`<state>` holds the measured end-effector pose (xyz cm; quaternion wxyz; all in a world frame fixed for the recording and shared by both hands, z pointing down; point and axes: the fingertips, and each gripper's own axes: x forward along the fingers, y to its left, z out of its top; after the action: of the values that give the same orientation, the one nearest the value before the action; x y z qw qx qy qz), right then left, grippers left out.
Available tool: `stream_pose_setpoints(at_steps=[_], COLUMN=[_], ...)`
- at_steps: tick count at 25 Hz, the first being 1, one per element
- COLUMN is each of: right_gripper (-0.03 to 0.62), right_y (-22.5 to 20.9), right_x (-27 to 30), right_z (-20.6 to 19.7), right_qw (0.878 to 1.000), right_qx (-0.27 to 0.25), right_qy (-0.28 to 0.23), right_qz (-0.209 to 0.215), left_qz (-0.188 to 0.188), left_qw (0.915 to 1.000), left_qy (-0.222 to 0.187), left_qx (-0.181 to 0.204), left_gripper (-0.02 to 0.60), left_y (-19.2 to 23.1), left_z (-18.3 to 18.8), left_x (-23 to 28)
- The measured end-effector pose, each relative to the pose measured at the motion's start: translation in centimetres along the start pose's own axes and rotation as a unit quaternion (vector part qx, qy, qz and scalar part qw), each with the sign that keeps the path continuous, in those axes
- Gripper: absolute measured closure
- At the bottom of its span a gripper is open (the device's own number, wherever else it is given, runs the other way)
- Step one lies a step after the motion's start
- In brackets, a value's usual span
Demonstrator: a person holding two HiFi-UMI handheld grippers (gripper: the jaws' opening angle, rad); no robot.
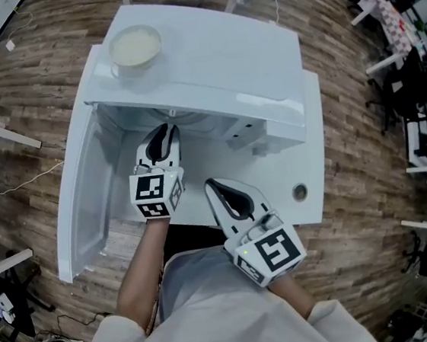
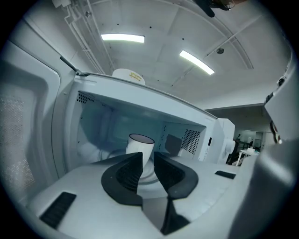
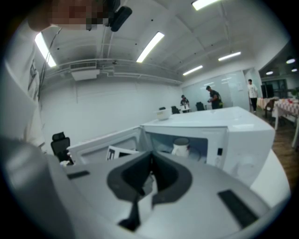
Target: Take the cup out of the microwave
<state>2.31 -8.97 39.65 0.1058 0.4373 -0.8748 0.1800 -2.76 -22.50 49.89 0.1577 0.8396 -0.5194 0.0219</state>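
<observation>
A white microwave point(image 1: 216, 59) stands with its door point(image 1: 85, 189) swung open to the left. In the left gripper view a white cup point(image 2: 140, 145) stands upright on the turntable inside the cavity. My left gripper point(image 2: 148, 156) points at it from just outside the opening, jaws a little apart, the cup beyond the tips and untouched. In the head view the left gripper point(image 1: 167, 129) reaches under the microwave's top, which hides the cup. My right gripper point(image 1: 211, 183) hangs back in front of the oven. Its jaws point(image 3: 150, 156) are together with nothing held, and the cup point(image 3: 181, 147) shows farther off.
A cream bowl point(image 1: 135, 46) sits on top of the microwave. The oven rests on a white table point(image 1: 308, 194) over a wooden floor. Chairs and tables point(image 1: 408, 67) stand to the right. People stand far off in the right gripper view.
</observation>
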Motion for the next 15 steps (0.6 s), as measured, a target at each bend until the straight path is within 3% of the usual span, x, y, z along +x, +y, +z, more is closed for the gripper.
stream_pose_setpoints(at_steps=[15], right_gripper=[0.571], right_y=[-0.6], right_x=[0.4], right_z=[-0.8], right_qw=[1.0], right_qx=[0.007], right_qy=[0.016], right_qz=[-0.007], left_qz=[0.021], left_qw=[0.9992], left_qy=[0.032], left_qx=[-0.009], left_gripper=[0.428], left_y=[2.0], left_z=[-2.3], left_x=[2.4])
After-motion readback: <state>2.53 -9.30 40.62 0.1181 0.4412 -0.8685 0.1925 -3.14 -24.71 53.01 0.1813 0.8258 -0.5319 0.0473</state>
